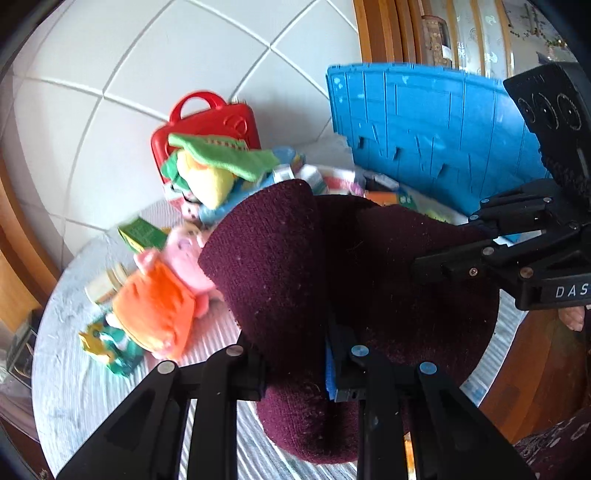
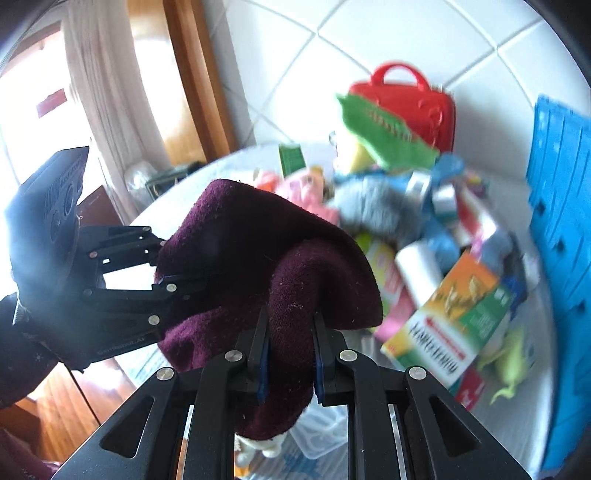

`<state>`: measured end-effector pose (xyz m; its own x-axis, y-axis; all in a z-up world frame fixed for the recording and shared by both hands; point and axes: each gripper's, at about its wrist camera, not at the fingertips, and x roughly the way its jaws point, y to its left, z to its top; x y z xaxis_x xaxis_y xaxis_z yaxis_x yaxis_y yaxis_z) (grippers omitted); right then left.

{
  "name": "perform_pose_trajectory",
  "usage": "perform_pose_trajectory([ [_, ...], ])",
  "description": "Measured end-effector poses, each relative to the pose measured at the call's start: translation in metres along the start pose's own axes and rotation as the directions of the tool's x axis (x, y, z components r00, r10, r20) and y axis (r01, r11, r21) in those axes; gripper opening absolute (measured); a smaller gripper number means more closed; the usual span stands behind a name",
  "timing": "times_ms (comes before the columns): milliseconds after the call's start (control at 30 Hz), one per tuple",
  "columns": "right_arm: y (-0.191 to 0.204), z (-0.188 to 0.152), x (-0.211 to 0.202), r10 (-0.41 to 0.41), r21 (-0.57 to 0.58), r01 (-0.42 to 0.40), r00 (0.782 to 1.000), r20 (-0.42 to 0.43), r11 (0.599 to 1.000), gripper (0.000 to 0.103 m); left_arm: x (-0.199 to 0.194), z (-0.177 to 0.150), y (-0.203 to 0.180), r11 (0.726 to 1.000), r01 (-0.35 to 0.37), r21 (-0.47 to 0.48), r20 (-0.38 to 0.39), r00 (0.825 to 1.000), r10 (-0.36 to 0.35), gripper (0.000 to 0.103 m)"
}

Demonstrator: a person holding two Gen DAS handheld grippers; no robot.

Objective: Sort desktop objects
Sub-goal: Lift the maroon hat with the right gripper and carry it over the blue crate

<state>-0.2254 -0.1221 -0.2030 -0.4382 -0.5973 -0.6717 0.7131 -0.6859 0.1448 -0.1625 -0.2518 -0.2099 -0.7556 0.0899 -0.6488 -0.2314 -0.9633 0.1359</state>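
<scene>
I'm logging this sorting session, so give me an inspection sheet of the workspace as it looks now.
Surface: round table with a pale ribbed cover.
Job's things: maroon knit cloth, gripped at two ends, off the table.
Clutter: plush toys, cartons, red toy case, blue crate.
Grippers: left gripper and right gripper both shut on the cloth.
Cables: nothing seen.
Surroundings: white tiled wall, wooden frame, curtain.

This looks like a home. A white tiled wall [image 1: 184,55] fills the upper left of the left wrist view, with a wooden door frame [image 1: 376,29] at upper right. In the right wrist view, a curtain [image 2: 99,92] hangs at upper left, and soft toys [image 2: 376,210] litter a table [image 1: 92,387].
</scene>
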Motion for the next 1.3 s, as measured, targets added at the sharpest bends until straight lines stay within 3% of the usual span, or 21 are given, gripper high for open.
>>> perform_pose_trajectory([
  [233,0.004,0.044,-0.050,-0.104,-0.037,0.109,0.987,0.121,0.993,0.017,-0.030,0.064,0.004,0.999,-0.017,0.033,0.111,0.994,0.014,0.022],
  [467,-0.007,0.081,-0.103,-0.261,0.000,0.269,0.935,0.242,0.963,0.017,-0.050,0.130,-0.002,0.997,0.036,0.065,0.235,0.971,-0.051,0.022],
  [567,-0.014,0.093,-0.133,-0.335,0.043,0.337,0.896,0.291,0.940,0.017,-0.058,0.159,-0.013,0.992,0.075,0.106,0.294,0.950,-0.103,0.022],
  [700,-0.028,0.100,-0.185,-0.458,0.114,0.448,0.820,0.343,0.887,0.017,-0.066,0.205,-0.039,0.973,0.166,0.162,0.340,0.916,-0.213,0.022],
  [900,-0.069,0.108,-0.264,-0.599,0.220,0.559,0.715,0.360,0.799,0.017,-0.069,0.275,-0.105,0.934,0.240,0.266,0.392,0.858,-0.333,0.022],
  [1000,-0.094,0.109,-0.298,-0.648,0.251,0.599,0.676,0.350,0.760,0.017,-0.063,0.309,-0.138,0.919,0.274,0.282,0.402,0.837,-0.372,0.022],
  [1200,-0.161,0.110,-0.345,-0.715,0.291,0.653,0.625,0.313,0.699,0.018,-0.035,0.371,-0.209,0.905,0.302,0.299,0.409,0.816,-0.408,0.022],
  [1300,-0.213,0.114,-0.367,-0.726,0.307,0.659,0.627,0.281,0.687,0.018,-0.009,0.406,-0.246,0.903,0.311,0.296,0.393,0.822,-0.412,0.022],
])
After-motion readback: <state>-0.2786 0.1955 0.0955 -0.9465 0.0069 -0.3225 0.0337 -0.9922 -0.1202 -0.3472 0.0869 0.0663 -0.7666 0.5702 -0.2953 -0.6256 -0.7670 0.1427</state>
